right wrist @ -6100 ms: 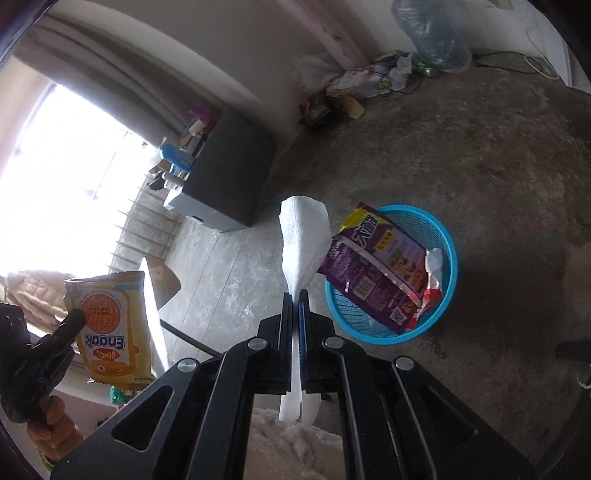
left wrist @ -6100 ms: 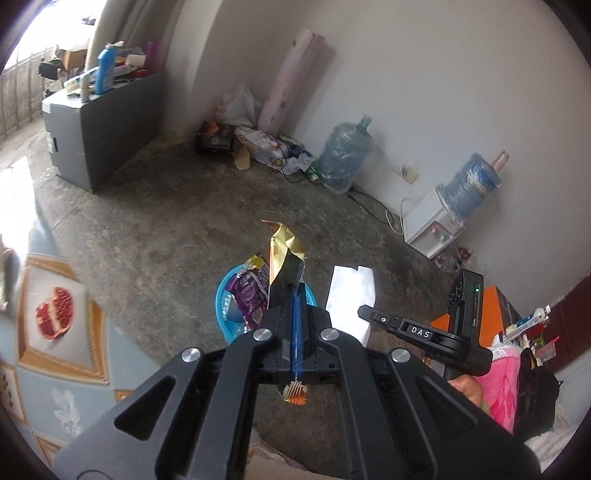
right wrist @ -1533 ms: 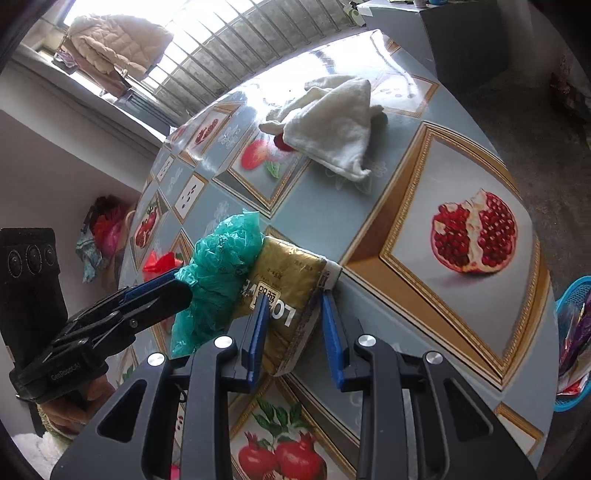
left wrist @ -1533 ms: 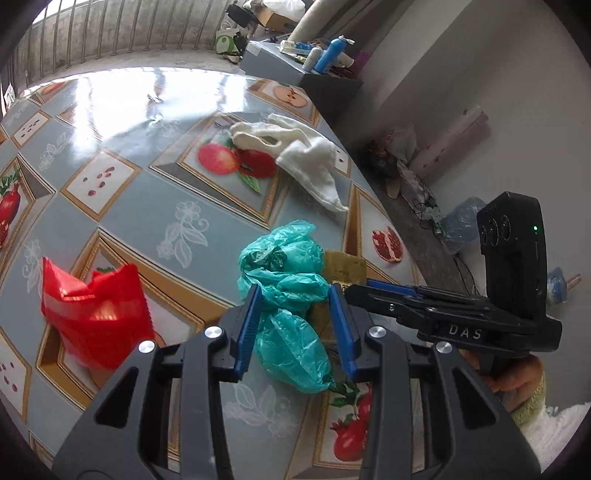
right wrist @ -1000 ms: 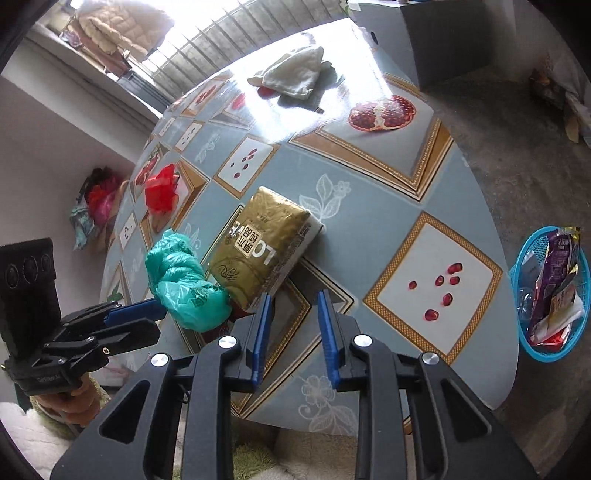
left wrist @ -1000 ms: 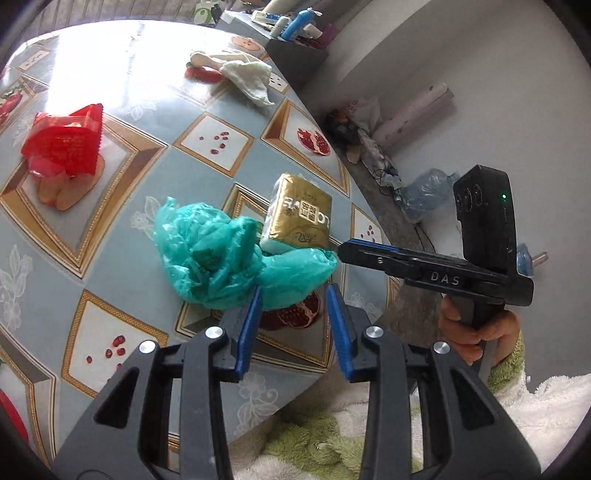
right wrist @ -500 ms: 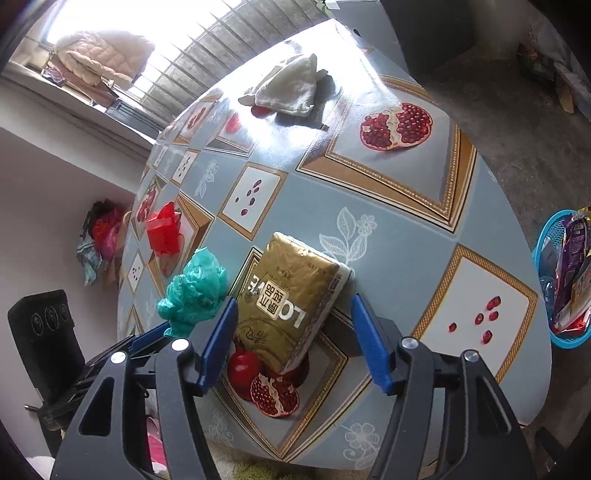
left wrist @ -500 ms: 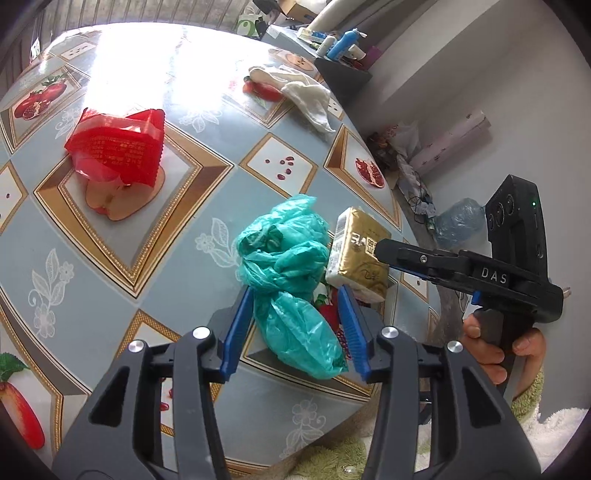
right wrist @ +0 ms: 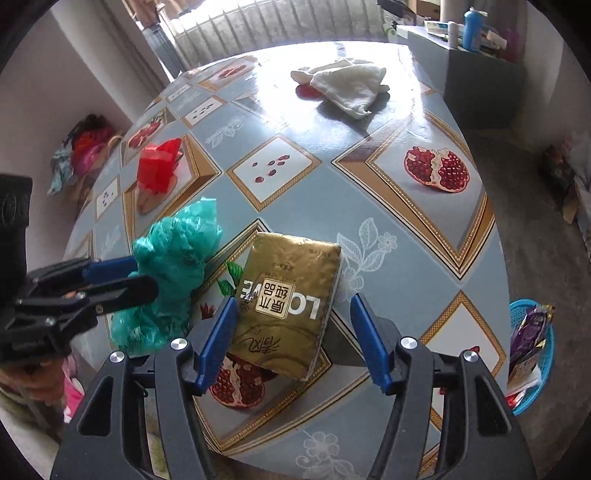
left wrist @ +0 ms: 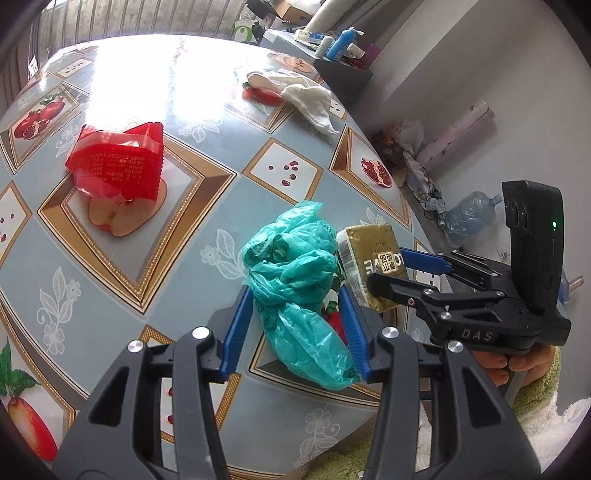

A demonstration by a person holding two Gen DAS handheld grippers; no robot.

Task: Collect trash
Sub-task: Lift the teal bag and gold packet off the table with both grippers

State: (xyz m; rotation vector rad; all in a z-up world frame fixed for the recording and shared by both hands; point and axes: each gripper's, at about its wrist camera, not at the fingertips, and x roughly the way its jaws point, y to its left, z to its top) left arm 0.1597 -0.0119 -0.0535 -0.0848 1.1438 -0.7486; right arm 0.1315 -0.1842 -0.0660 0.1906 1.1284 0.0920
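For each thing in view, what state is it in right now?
Left gripper: open around the green bag.
Right gripper: closing, not gripping the gold pack.
Green bag: crumpled, on the table.
Gold pack: flat on the table.
Red wrapper: crumpled, untouched.
White cloth: bunched.
Blue basket: holds wrappers.

A home: fruit-print table [left wrist: 207, 122], water jug [left wrist: 469, 218], barred window [right wrist: 236, 26].

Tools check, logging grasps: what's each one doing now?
Left tool: open, astride the green bag.
Right tool: closing, jaws around the gold pack, not gripping.
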